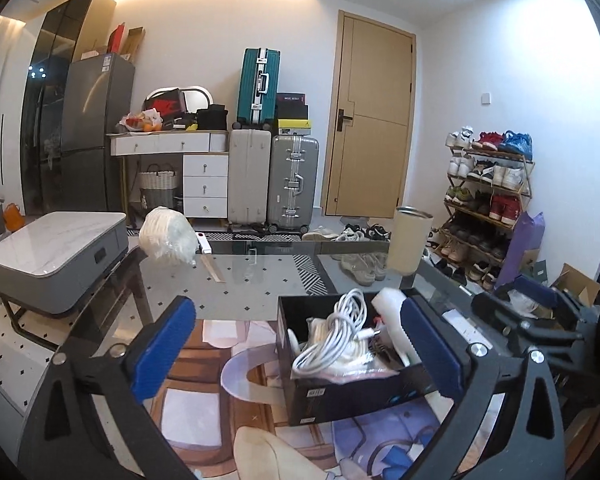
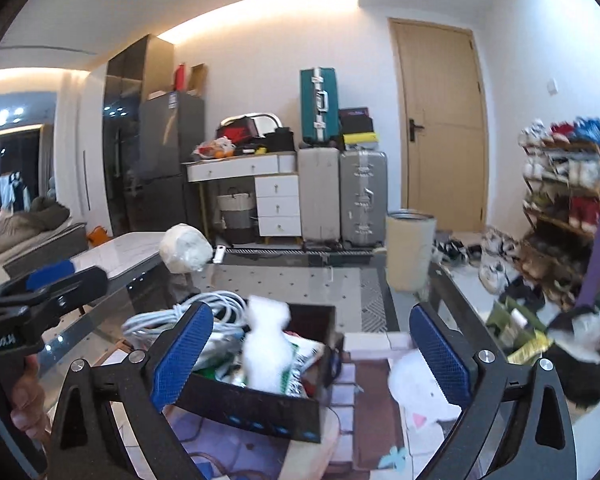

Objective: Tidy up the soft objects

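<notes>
Soft white foam piece (image 2: 266, 344) stands tall out of the crammed black box (image 1: 340, 396) on the glass worktop (image 1: 260, 280), and with both my left fingers (image 1: 296, 350) and right fingers (image 2: 312, 352) spread empty, I fear it may topple out.

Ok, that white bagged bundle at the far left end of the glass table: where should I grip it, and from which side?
Judging by its shape, take the white bagged bundle across its rounded middle, coming in level from the near side. It sits alone on the glass table, clear of the black box and the beige cylinder. It looks soft, so close gently. The left gripper is open and nearer.
</notes>
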